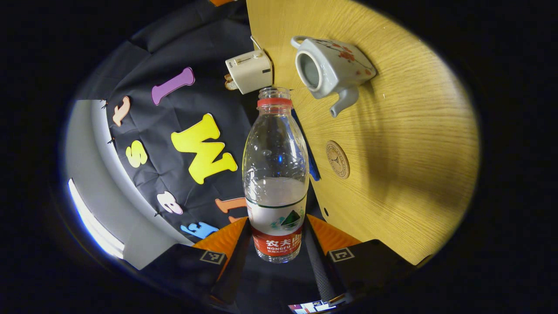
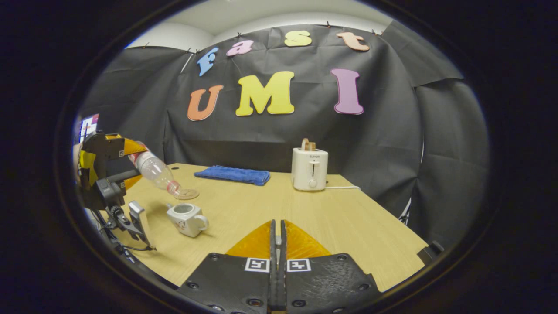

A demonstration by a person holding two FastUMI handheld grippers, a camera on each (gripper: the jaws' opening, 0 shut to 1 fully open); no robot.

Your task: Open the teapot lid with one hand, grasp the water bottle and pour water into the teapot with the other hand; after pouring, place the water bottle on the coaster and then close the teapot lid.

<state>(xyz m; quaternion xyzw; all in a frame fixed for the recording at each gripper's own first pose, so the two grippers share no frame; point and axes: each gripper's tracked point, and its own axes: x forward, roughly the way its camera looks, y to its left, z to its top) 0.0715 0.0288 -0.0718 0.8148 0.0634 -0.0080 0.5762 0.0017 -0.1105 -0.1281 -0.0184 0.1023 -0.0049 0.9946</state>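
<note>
Right gripper view: left hand-held gripper (image 2: 130, 163) clamps water bottle (image 2: 154, 171), neck tilted down twd lidless teapot (image 2: 186, 219).

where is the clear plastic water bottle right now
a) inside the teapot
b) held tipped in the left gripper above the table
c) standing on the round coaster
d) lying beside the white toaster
b: the clear plastic water bottle sits clamped between the left gripper fingers, tilted neck-down near the lidless white ceramic teapot, while the round wooden coaster is bare.

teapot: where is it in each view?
Left gripper view: teapot at the top, right of centre, beyond the bottle's mouth, lid off.
Right gripper view: teapot at lower left, under the tilted bottle.
Shared landmark: the toaster on the table's far edge.
</note>
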